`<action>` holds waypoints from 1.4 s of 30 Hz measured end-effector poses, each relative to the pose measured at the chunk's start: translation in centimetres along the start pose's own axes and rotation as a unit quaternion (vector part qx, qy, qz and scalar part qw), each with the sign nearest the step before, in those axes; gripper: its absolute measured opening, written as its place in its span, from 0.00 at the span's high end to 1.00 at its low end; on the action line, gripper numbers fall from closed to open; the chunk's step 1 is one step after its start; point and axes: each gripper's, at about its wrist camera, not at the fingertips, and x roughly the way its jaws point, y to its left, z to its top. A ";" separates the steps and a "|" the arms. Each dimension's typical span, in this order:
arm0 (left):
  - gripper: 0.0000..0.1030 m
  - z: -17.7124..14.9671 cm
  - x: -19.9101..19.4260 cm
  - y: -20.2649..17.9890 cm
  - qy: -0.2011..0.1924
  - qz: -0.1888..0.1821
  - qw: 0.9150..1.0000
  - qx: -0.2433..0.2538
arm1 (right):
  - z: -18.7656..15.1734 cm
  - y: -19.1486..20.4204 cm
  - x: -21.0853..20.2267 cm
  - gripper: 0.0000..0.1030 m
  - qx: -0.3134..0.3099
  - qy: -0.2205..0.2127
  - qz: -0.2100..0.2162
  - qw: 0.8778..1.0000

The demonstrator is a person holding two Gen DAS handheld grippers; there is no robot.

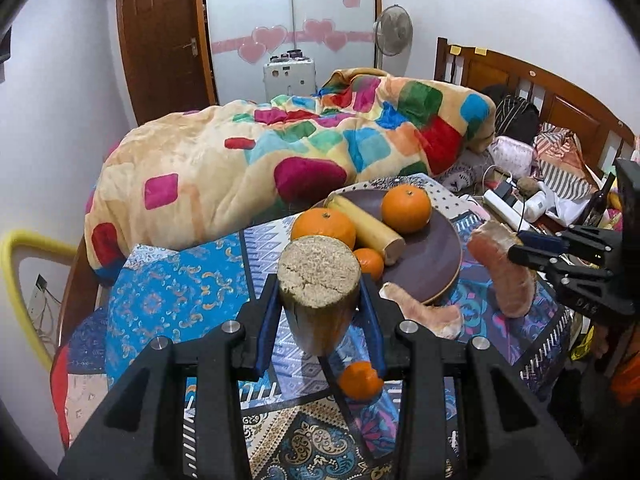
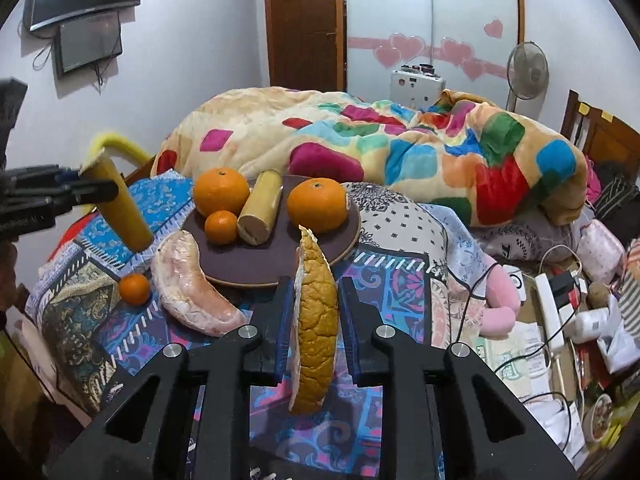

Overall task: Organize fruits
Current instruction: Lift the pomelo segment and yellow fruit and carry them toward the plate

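The left claw [image 1: 320,308] is clamped on a banana half [image 1: 319,292], hanging at about 7 o'clock of the plate [image 1: 436,264]; it could knock the small orange [image 1: 369,263] off the rim. The right claw [image 2: 316,320] pinches a pomelo wedge [image 2: 316,320], perhaps loosely; its grip faces are hidden.

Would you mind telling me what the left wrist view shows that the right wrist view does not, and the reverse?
Only the left wrist view shows the cut, crumbly end of the banana half in the left gripper, and the bed's wooden headboard in full.

Only the right wrist view shows the wall screens and the peel side of the pomelo wedge in the right gripper.

Both show the brown plate holding three oranges and another banana half, a small orange and a wrapped pomelo wedge on the cloth, and the patchwork blanket.
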 end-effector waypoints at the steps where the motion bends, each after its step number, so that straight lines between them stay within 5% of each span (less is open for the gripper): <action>1: 0.63 0.1 -0.1 -0.1 -0.002 -0.002 1.000 0.000 | -0.1 0.0 0.0 0.80 -0.002 0.000 -0.002 1.000; 11: 0.63 0.3 0.2 -0.3 -0.003 -0.022 1.000 -0.015 | -0.3 -0.7 0.3 0.76 0.003 0.008 0.007 1.000; 16: 0.63 0.2 0.4 -0.5 0.000 -0.023 1.000 -0.014 | -1.7 -1.0 2.6 0.76 0.010 0.051 0.021 0.998; 29: 0.63 1.6 1.4 -0.3 -0.005 -0.032 0.999 -0.025 | 0.7 -0.7 0.9 0.80 0.030 -0.014 0.044 0.998; 42: 0.63 3.9 5.4 -0.9 0.010 -0.035 0.999 -0.011 | 5.2 1.8 5.2 0.80 0.000 -0.023 0.060 0.998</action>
